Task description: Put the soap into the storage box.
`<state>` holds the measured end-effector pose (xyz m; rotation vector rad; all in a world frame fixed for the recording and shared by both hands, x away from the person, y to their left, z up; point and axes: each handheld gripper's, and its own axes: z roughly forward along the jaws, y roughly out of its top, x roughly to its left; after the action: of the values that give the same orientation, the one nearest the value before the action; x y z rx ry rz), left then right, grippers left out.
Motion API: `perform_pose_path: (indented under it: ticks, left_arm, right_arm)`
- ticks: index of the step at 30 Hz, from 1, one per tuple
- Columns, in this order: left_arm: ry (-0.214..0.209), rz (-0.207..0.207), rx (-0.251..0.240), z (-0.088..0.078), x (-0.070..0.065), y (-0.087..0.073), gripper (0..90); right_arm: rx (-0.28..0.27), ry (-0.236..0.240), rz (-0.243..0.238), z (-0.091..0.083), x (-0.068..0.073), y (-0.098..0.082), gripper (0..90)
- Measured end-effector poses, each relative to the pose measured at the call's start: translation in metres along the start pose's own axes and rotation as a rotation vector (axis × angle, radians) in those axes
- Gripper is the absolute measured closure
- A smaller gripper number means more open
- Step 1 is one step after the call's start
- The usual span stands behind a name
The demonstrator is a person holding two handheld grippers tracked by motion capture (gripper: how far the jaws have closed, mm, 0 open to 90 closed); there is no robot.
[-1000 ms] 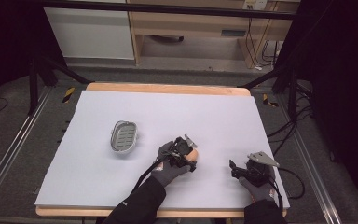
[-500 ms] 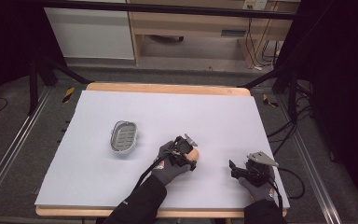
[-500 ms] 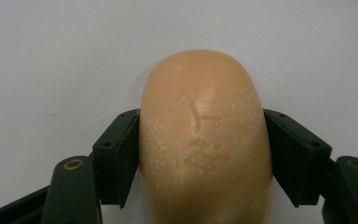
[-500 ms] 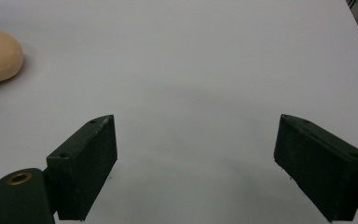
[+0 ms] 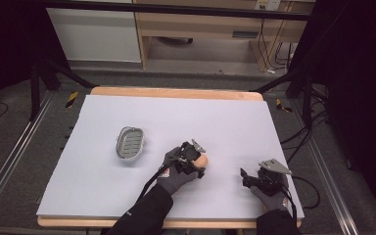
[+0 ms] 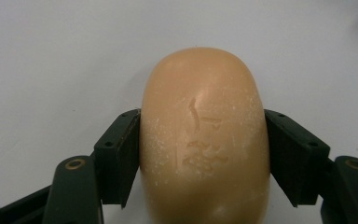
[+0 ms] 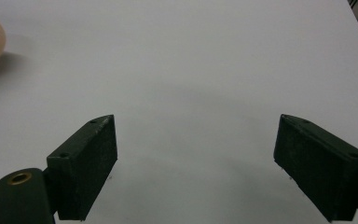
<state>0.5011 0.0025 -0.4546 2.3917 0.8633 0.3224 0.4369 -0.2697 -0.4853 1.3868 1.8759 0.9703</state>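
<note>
- White sheet covering the table [image 5: 127, 196], wooden rim showing.
- Left gripper [image 5: 194, 159] near frame centre, jaws clamping the sides of a tan soap bar [image 6: 204, 135] lying on the sheet.
- Right gripper [image 5: 252, 177] sitting lower right, jaws standing wide apart, gripping nothing.
- Metal soap dish [image 5: 129, 143] lying left of centre, apart from the soap.

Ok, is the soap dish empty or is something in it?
Empty: the soap dish shows only its ribbed floor, and the soap sits clamped in the left gripper.
</note>
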Motion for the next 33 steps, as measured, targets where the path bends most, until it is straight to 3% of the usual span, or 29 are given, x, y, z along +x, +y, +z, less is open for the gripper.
perform_pose_path:
  ticks: [12,18,33]
  left_arm:
    - [0.008,-0.005,-0.057,-0.034,0.007,-0.004,31.8]
    - [0.012,-0.031,-0.09,-0.047,0.015,-0.009,31.9]
    - [0.041,-0.064,-0.107,-0.072,0.037,-0.024,31.9]
  right_arm:
    - [0.002,0.0,-0.001,0.0,0.0,0.0,13.4]
    - [-0.001,0.0,0.0,0.0,0.0,0.0,13.4]
    - [0.002,-0.001,0.0,0.0,0.0,0.0,13.3]
